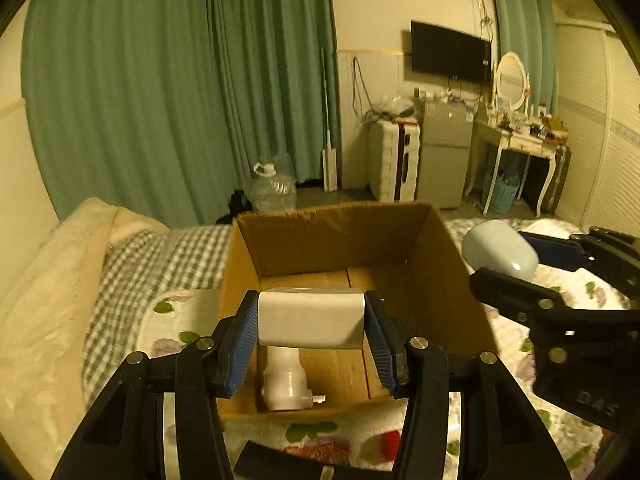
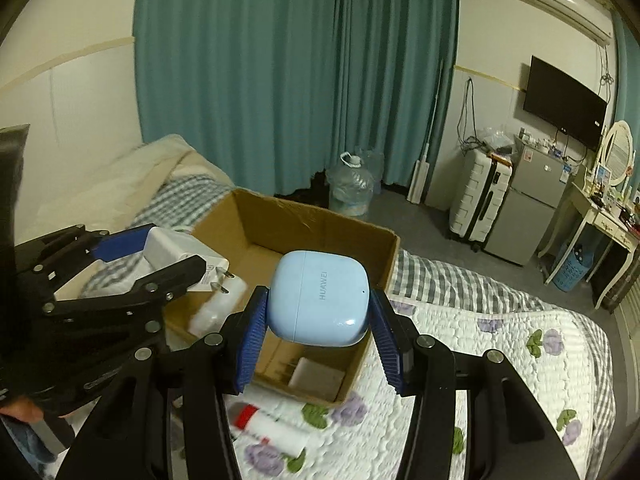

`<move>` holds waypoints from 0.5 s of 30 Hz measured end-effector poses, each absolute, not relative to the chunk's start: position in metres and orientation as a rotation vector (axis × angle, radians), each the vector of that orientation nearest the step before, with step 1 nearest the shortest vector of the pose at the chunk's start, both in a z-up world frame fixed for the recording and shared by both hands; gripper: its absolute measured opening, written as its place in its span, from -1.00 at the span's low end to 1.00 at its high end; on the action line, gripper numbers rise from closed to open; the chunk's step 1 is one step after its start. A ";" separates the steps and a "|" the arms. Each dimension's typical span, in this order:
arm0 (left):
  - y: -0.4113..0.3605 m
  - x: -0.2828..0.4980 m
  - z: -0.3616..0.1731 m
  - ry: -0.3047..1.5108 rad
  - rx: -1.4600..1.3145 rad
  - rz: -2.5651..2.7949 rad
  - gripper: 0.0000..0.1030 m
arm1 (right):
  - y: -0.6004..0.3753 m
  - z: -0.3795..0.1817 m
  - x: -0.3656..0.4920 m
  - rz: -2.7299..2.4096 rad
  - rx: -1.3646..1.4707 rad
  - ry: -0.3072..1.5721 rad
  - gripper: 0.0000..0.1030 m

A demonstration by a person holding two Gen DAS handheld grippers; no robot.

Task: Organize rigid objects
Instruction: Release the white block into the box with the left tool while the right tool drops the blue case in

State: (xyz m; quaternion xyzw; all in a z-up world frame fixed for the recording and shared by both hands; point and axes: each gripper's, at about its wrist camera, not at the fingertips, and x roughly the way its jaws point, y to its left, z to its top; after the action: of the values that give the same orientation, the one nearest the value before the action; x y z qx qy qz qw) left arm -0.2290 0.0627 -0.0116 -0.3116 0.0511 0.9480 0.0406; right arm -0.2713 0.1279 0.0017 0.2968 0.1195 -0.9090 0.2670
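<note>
A white charger (image 1: 310,318) is being clamped between the left gripper (image 1: 311,340) fingers and a blue earbud case (image 2: 318,298) between the right gripper (image 2: 320,344) fingers, both above the cardboard box (image 1: 440,264) on the floral-quilted bed (image 2: 500,340) near green curtains (image 1: 180,80).

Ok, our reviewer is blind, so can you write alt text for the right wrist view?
The right tongs grip a light blue earbud case above an open cardboard box on a floral quilt. At left, the left tongs hold a white charger.
</note>
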 end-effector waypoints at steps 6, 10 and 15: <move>0.072 -0.247 -0.041 0.158 -1.027 2.889 0.01 | 0.129 -0.028 -0.293 -2.439 0.858 0.320 -0.04; 0.074 -0.253 -0.048 0.165 -1.052 2.885 0.06 | 0.133 -0.039 -0.296 -2.433 0.881 0.314 -0.04; 0.069 -0.243 -0.035 0.173 -1.029 2.927 0.36 | 0.138 -0.031 -0.291 -2.448 0.870 0.299 -0.03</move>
State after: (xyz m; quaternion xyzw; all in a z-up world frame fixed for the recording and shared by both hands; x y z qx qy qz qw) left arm -0.2433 0.0691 -0.0353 -0.3310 0.0557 0.9418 0.0173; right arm -0.2907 0.1383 -0.0311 0.3212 0.1102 -0.9038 0.2603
